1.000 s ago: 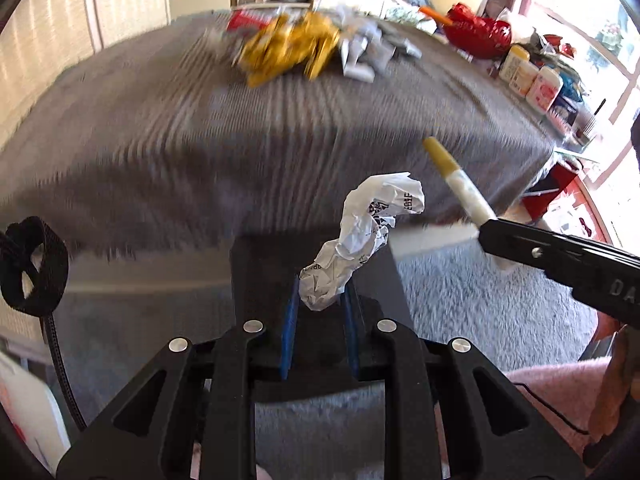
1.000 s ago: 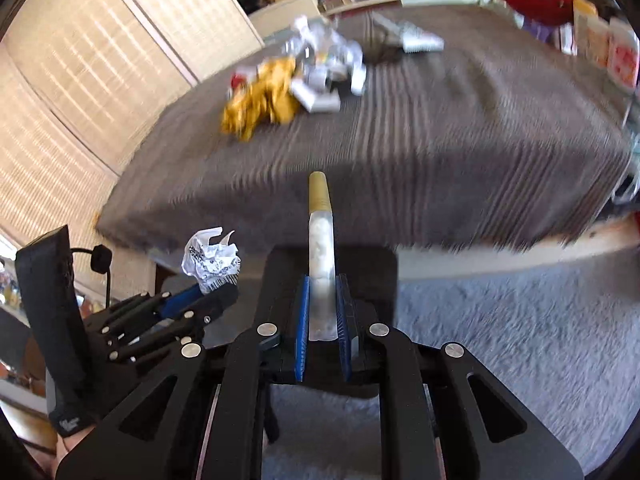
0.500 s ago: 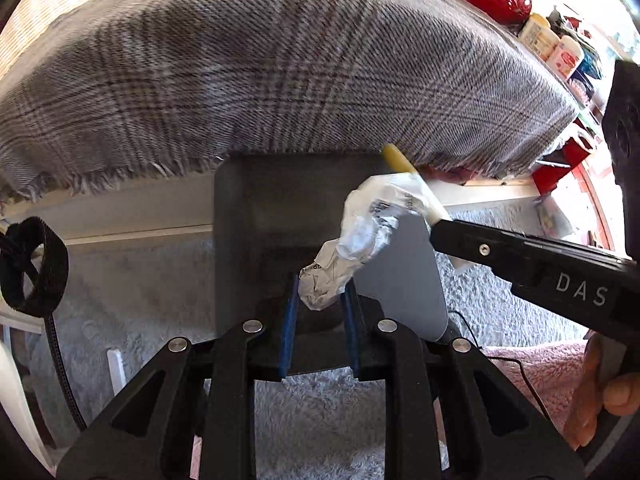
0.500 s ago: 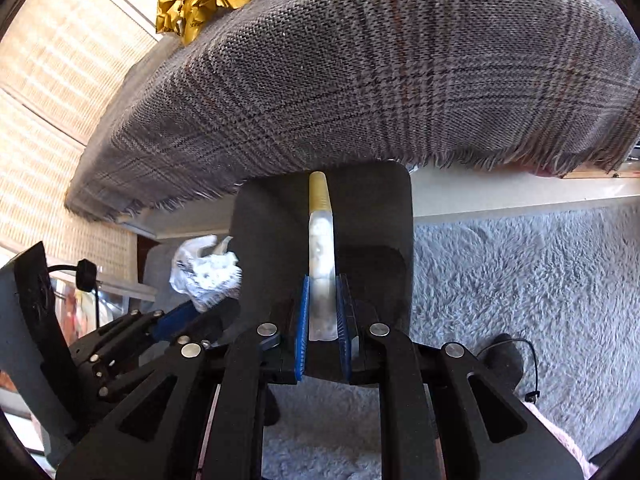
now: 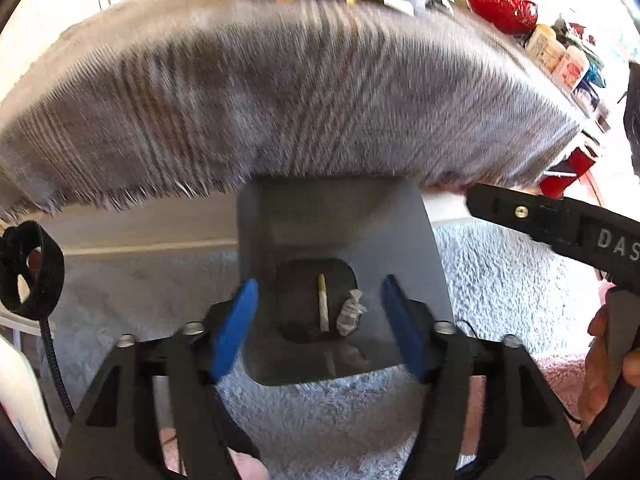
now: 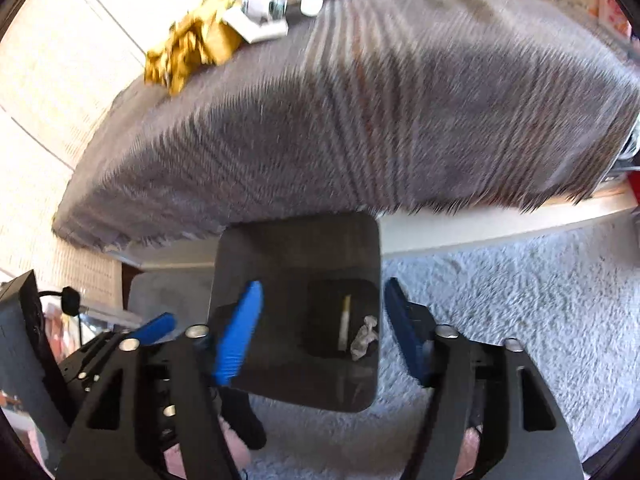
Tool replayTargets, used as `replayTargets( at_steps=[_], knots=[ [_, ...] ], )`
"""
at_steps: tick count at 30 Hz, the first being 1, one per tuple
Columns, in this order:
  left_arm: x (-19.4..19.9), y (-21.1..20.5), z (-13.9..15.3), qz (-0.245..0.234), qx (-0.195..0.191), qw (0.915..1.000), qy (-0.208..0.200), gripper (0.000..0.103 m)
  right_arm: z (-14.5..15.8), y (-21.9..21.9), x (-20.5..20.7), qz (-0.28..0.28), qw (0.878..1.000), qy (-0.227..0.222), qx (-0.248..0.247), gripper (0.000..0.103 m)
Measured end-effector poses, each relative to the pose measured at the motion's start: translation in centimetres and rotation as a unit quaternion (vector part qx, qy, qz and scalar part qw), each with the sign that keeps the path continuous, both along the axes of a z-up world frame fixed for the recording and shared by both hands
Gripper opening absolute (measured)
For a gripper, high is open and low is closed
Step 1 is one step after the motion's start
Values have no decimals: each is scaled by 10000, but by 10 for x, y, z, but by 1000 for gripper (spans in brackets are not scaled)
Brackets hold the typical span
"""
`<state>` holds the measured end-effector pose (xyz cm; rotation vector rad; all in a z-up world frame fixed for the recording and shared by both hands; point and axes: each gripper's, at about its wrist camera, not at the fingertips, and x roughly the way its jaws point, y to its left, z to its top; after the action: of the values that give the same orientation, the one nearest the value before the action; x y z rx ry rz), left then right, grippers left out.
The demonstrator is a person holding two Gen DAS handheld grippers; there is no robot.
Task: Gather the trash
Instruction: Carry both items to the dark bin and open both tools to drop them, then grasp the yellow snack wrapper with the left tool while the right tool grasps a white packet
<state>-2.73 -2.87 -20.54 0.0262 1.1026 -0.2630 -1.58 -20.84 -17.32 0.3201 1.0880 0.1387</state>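
Observation:
My left gripper (image 5: 322, 320) hangs over a dark grey bin (image 5: 420, 248), its blue-padded jaws opening with nothing between them. Down in the bin lie a white tube with a yellow cap (image 5: 322, 308) and a crumpled paper ball (image 5: 350, 314). My right gripper (image 6: 322, 332) is over the same bin (image 6: 296, 248), its jaws also opening and empty; below it are the tube (image 6: 345, 322) and paper ball (image 6: 364, 342). One right finger (image 5: 560, 224) crosses the left wrist view. The left gripper (image 6: 152, 328) shows at the right wrist view's lower left.
Behind the bin a grey plaid cloth (image 5: 280, 100) with a fringed edge covers a table. At its far side lie yellow wrappers (image 6: 188, 48) and white scraps (image 6: 264, 20). A red bag (image 5: 500, 6) and bottles (image 5: 560, 60) stand at right. Shaggy grey rug (image 6: 500, 300) covers the floor.
Both grippers came down over the bin and opened. The paper ball left the left jaws and the tube left the right jaws; both now lie in the bin.

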Motion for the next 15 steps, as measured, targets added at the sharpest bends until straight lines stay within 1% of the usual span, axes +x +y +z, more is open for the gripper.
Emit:
replayTargets(
  at_steps=[1,2,5,9,11,15],
  knots=[
    [2,2,7,10,47,10000,-82,81,6,-5,0,-44,9999,-89,-42,90],
    [5,2,12,15,92,9999,-136,87,12,-8,1,-64,9998,-169,-91,93],
    [17,6,29,42,182,9996,-225,90,28,-16,6,-100,9993,-317,-167,97],
    [31,15,54,166,59,9992,-370,91,52,-28,24,-285,9985,-431,-163,99],
    [41,19,68,213,84,9985,-502,93,66,-35,36,-383,9976,-527,-226,99],
    [63,24,93,239,142,9971,-709,93,88,-46,64,-526,9959,-706,-198,99]
  ],
)
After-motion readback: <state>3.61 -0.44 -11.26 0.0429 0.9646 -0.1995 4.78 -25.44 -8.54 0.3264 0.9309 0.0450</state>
